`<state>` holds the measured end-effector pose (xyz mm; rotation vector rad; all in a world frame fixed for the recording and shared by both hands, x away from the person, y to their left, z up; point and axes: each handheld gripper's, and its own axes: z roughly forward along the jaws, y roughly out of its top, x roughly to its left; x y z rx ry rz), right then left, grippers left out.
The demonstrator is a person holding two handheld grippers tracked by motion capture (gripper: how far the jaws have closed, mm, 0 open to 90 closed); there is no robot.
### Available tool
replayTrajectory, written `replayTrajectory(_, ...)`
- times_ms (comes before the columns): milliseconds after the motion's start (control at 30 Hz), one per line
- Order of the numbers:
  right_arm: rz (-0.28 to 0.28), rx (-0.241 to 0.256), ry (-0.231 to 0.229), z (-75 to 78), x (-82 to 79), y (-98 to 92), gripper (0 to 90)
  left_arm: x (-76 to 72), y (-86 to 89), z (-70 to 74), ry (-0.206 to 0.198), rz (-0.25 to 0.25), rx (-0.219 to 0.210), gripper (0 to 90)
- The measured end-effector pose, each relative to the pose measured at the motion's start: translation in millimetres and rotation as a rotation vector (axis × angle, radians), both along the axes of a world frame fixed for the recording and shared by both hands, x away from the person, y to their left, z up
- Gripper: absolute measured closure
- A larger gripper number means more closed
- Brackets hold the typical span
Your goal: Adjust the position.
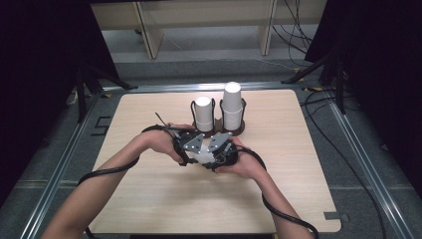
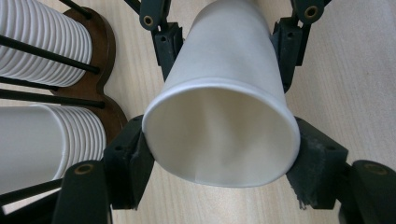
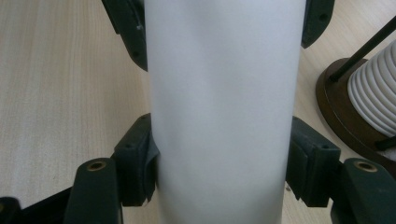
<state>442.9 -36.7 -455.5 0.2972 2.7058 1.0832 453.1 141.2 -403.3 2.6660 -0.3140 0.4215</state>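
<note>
Just in front of the dark wooden two-post cup rack [image 1: 219, 130], both the left gripper [image 1: 191, 148] and right gripper [image 1: 221, 149] clamp one white paper cup [image 2: 224, 100]; pull apart gently, squeezing lightly to avoid crushing.

A pale wood worktop [image 1: 149, 199] with rounded corners fills the centre of the frame, ringed by a metal rail frame [image 1: 64, 164]. Grey carpeted floor [image 1: 368, 149] surrounds it. Black curtains [image 1: 40, 74] darken the upper left and upper right. At top centre stands a light wooden shelf unit [image 1: 204, 15], with black cables [image 1: 293, 35] trailing on the floor beside it.
</note>
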Motion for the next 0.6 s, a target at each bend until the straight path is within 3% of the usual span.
replayTrajectory(167,0.012,0.000,-0.020,0.3,1.4,-0.4,36.4,1.0,-1.0,1.6,-0.015,-0.013,0.001,30.4)
replayTrajectory(600,-0.005,-0.004,0.005,1.5,0.1,-1.6,36.8,2.1,-3.0,2.6,-0.022,-0.022,0.002,30.4)
